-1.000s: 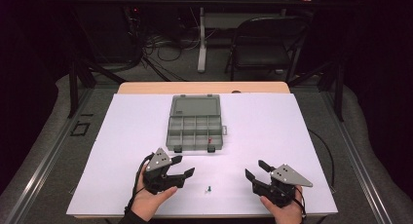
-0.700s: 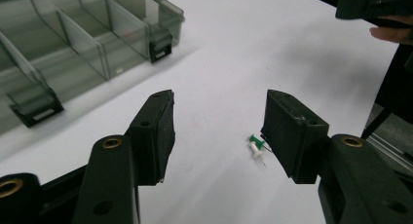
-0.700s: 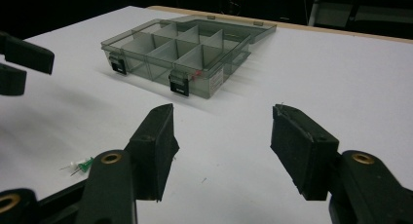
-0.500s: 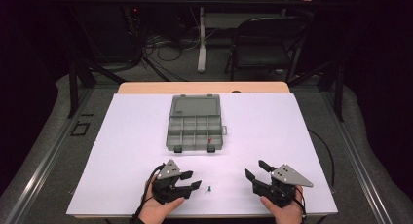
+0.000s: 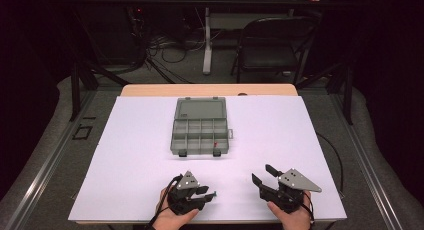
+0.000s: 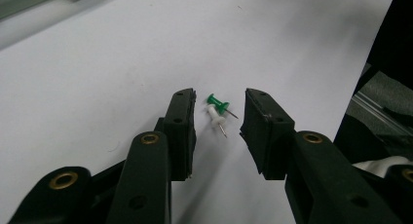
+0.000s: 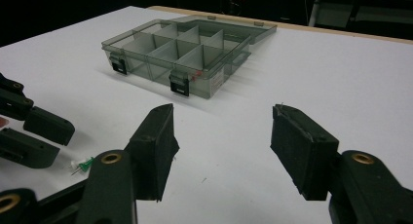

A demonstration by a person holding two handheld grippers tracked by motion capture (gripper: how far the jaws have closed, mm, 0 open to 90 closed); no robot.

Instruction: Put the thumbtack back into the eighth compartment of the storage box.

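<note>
Pushpins, one green [image 6: 217, 103] and one white [image 6: 214, 118], lie touching each other on the white worktop [image 5: 125, 155] near its front edge, left of the middle. The left gripper [image 5: 209, 195] is down low over them, held in a hand [image 5: 167, 217] at the front edge. Its jaws have just been closing, and in the left gripper view the two pins sit in the gap between them, with a pad on either side. Neither pad presses on a pin; bare worktop shows between each pad and the pins, so nothing is gripped. The green pin's head points away from the gripper and its needle slants toward the right-hand pad.

Farther back, at the middle of the worktop, stands a grey compartment box [image 5: 201, 128] with its clear lid folded open behind it. Something small and red lies in a front compartment on the right.

To the right, the right gripper [image 5: 264, 174] rests at the front edge in the other hand [image 5: 292, 217]. Its jaws stand apart with nothing between them, aimed toward the box.
</note>
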